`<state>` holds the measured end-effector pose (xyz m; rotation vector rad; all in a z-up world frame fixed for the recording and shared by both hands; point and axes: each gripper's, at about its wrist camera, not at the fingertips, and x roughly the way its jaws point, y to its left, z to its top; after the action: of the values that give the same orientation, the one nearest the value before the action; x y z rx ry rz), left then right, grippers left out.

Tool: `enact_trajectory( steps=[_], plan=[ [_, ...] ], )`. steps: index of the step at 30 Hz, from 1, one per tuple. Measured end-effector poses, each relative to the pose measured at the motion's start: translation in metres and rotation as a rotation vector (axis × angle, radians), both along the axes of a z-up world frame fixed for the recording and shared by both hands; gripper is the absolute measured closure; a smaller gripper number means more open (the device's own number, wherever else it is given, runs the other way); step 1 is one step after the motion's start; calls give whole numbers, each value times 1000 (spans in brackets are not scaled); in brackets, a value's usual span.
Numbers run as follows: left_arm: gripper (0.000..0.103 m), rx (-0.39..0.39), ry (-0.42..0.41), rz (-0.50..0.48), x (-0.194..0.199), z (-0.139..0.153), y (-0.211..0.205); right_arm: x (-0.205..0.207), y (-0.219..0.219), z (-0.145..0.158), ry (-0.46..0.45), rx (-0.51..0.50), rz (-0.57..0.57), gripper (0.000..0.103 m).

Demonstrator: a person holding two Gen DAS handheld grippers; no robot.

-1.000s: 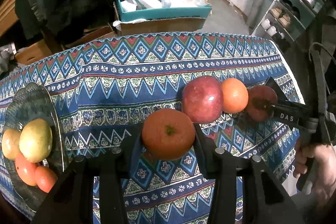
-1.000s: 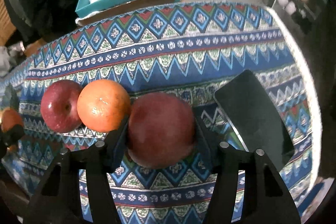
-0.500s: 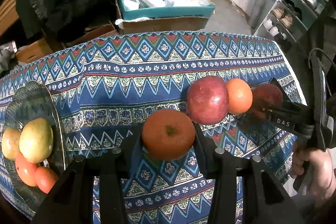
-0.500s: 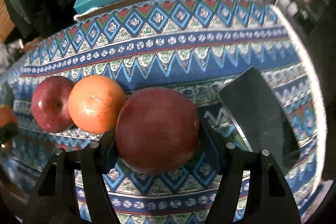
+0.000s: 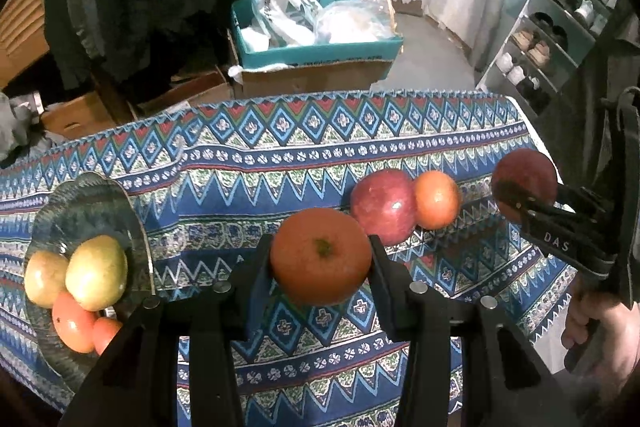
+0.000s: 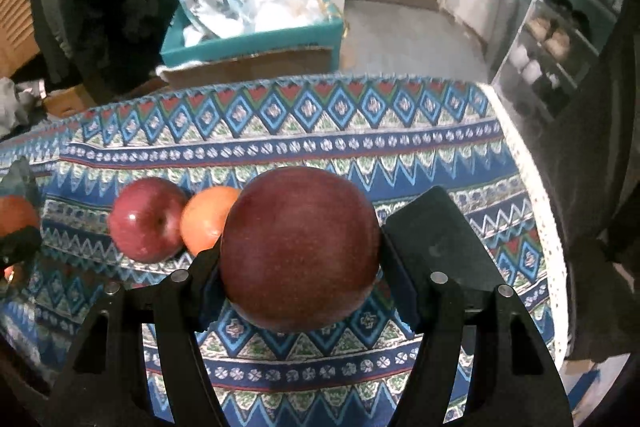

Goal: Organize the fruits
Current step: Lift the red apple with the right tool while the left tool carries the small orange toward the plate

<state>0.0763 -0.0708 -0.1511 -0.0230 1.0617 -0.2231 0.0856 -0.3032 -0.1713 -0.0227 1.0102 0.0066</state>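
Carry step: left gripper (image 5: 320, 263) clamped on orange (image 5: 320, 261), right gripper (image 6: 298, 259) clamped on apple (image 6: 298, 247); next, delivery to plate (image 5: 86, 201) at lower left.

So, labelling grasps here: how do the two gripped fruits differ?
The left gripper holds an orange, bright orange with a green stem scar facing the camera. The right gripper holds a dark red apple, no stem visible. Both are round and clamped between black fingers above the tablecloth.
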Motion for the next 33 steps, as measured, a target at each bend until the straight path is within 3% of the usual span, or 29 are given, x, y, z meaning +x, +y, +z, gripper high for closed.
enact_trajectory(
  steps=[21, 33],
  plan=[
    [57, 27, -109, 9, -22, 49, 15, -29, 37, 76, -177, -12, 91, 35],
    [57, 44, -152, 15, -34, 66, 29, -45, 55, 103, -243, -1, 148, 35]
  ],
)
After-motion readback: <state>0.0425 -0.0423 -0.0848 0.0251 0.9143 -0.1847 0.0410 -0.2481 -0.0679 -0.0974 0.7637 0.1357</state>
